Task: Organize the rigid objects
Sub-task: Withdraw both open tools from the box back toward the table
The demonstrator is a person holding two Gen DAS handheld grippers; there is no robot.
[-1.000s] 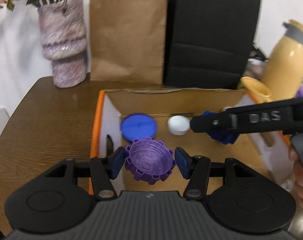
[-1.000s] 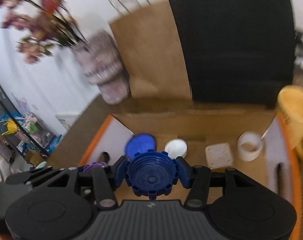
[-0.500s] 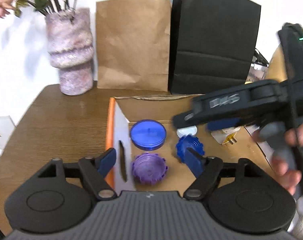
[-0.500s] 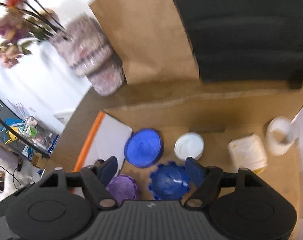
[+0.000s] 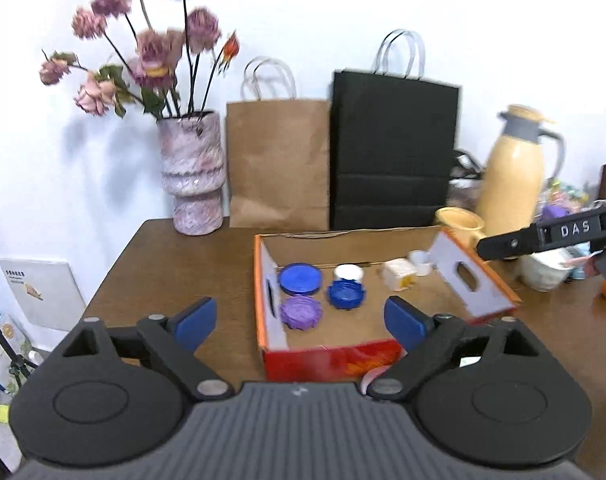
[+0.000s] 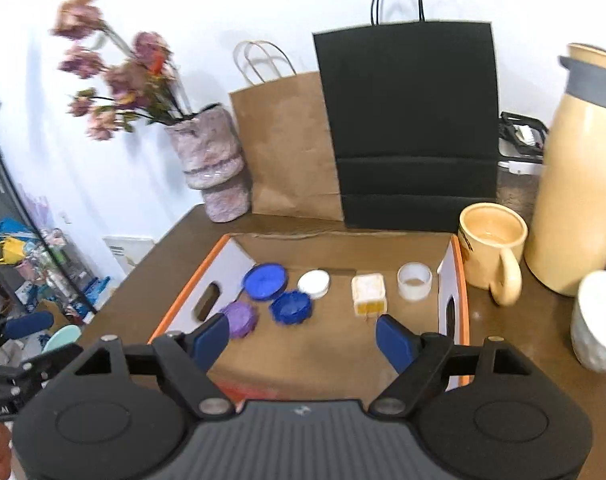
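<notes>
Table, brown wood grain, carries everything recorded. At its far edge, against the white wall, stand a black paper bag, a brown paper bag touching its left side, and a mottled pink vase of faded roses further left. A cream thermos jug stands at the right, with a cream mug just beside the box's right wall.

Cardboard box, open-topped, orange-edged with white side walls and hand slots, sits in the middle of the table in front of the bags. Along its back wall, left to right: a flat blue lid, a white cap, a cream square block and a small clear cup. In front of these lie a toothed purple cap, beside the left wall, and a toothed dark blue cap to its right, near but apart. The dark blue cap touches or nearly touches the white cap; I cannot tell which.

Left tool hangs above the box's near edge, its jaws wide apart, having just been opening, with nothing between the blue pads. Right tool is likewise spread wide over the box's near half, having just been opening, and grips nothing. Both toothed caps rest on the box floor, clear of either tool.
</notes>
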